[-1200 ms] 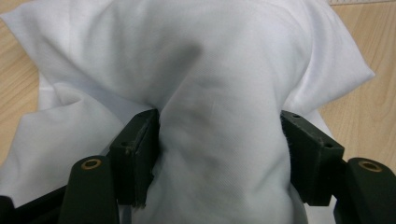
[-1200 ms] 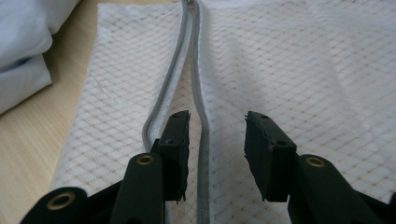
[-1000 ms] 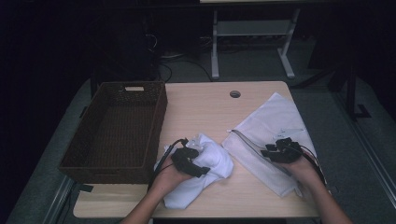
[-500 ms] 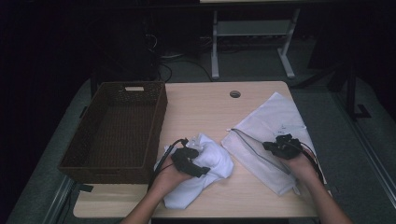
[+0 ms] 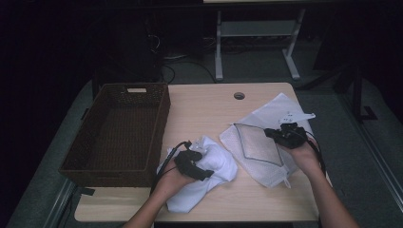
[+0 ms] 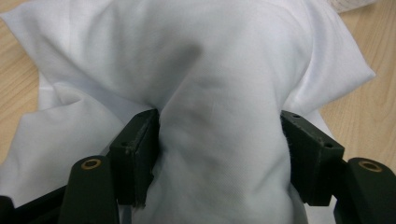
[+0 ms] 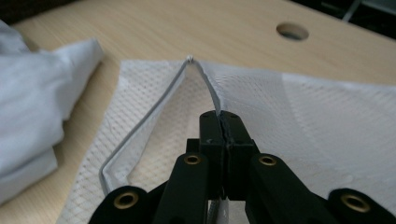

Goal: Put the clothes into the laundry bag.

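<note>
High view overlooks table (image 5: 199, 109); gripper views sit close.

Bare tabletop (image 5: 199, 114) beside basket (image 5: 119, 128)

Dim, dark-edged high view; brighter, evenly lit gripper views, near parts slightly soft.

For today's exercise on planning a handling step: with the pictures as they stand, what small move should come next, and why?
Probably carry the bunched white cloth toward the mouth of the white mesh laundry bag. The right claw is shut on the bag's upper edge, lifting it open, and the left claw grips the cloth beside it.
</note>
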`<action>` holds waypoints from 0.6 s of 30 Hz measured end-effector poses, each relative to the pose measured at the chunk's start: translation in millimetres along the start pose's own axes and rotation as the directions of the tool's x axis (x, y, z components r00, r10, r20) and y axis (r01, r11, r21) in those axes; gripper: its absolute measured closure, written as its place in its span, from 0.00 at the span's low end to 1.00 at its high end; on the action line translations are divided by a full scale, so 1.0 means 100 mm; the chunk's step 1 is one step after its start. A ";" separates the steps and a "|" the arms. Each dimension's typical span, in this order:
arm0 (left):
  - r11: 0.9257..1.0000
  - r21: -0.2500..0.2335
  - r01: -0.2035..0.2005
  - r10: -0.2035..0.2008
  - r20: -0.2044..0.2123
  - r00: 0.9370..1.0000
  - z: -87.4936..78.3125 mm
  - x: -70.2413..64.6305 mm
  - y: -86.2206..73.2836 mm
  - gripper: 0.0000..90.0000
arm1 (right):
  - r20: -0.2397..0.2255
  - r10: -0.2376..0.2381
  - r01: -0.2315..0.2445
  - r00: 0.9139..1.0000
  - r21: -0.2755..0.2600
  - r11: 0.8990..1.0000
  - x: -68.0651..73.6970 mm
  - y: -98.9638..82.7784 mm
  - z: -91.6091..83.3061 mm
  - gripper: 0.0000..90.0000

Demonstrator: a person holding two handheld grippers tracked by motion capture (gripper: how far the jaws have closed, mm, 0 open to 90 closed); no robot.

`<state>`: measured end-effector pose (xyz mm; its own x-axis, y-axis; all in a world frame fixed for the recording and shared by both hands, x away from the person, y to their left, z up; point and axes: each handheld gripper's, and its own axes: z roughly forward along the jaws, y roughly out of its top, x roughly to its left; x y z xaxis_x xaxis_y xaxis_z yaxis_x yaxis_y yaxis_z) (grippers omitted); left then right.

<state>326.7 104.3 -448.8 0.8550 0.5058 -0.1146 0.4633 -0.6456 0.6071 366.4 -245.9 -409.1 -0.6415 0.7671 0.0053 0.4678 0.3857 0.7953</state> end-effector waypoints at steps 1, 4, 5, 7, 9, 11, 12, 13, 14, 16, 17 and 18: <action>1.000 0.001 -0.002 0.002 -0.001 1.000 0.00 0.00 0.00 0.36 | 0.000 0.004 -0.004 1.000 -0.011 1.000 0.00 0.03 -0.03 0.98; 1.000 0.001 0.001 -0.001 0.000 1.000 0.00 0.00 0.00 0.36 | -0.004 0.004 -0.004 1.000 -0.046 0.999 -0.01 0.11 -0.12 0.98; 1.000 0.000 0.002 -0.002 0.000 1.000 0.00 0.00 0.00 0.36 | -0.006 0.006 -0.006 1.000 -0.050 0.999 -0.01 0.12 -0.13 0.98; 1.000 0.000 0.001 -0.001 -0.001 1.000 0.00 0.00 0.00 0.36 | -0.005 0.005 -0.005 1.000 -0.061 0.998 -0.01 0.13 -0.16 0.98; 1.000 0.000 0.001 -0.001 0.000 1.000 0.00 0.00 0.00 0.36 | -0.008 0.001 -0.002 1.000 -0.062 0.998 -0.01 0.12 -0.17 0.98; 1.000 0.000 0.000 0.000 -0.001 1.000 0.00 0.00 0.00 0.36 | -0.010 0.001 -0.002 1.000 -0.063 0.998 -0.01 0.12 -0.17 0.98; 1.000 0.000 0.000 0.000 -0.001 1.000 0.00 0.00 0.00 0.36 | -0.012 0.004 -0.004 1.000 -0.064 0.998 -0.01 0.12 -0.17 0.98; 1.000 0.000 0.000 0.000 -0.002 1.000 0.00 0.00 0.00 0.36 | -0.013 0.006 -0.007 1.000 -0.065 0.998 -0.01 0.12 -0.18 0.98; 1.000 0.000 0.000 0.000 -0.002 1.000 0.00 0.00 0.00 0.36 | -0.015 0.005 -0.006 1.000 -0.069 0.998 -0.02 0.12 -0.18 0.98; 1.000 0.001 -0.001 0.001 -0.003 1.000 0.00 0.00 0.00 0.36 | -0.017 0.008 -0.009 1.000 -0.084 0.996 -0.02 0.11 -0.20 0.97; 1.000 0.002 -0.007 0.007 -0.009 1.000 0.00 -0.01 0.01 0.38 | -0.022 0.008 -0.010 1.000 -0.088 0.996 -0.02 0.11 -0.21 0.97; 1.000 0.004 -0.015 0.015 -0.012 1.000 -0.01 -0.01 0.01 0.42 | -0.023 0.008 -0.010 1.000 -0.088 0.996 -0.02 0.10 -0.21 0.97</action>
<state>326.2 104.0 -447.2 0.8592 0.5027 -0.0958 0.4510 -0.6553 0.6059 359.9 -254.4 -388.5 -0.6515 0.7582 0.0261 0.4192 0.3311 0.8453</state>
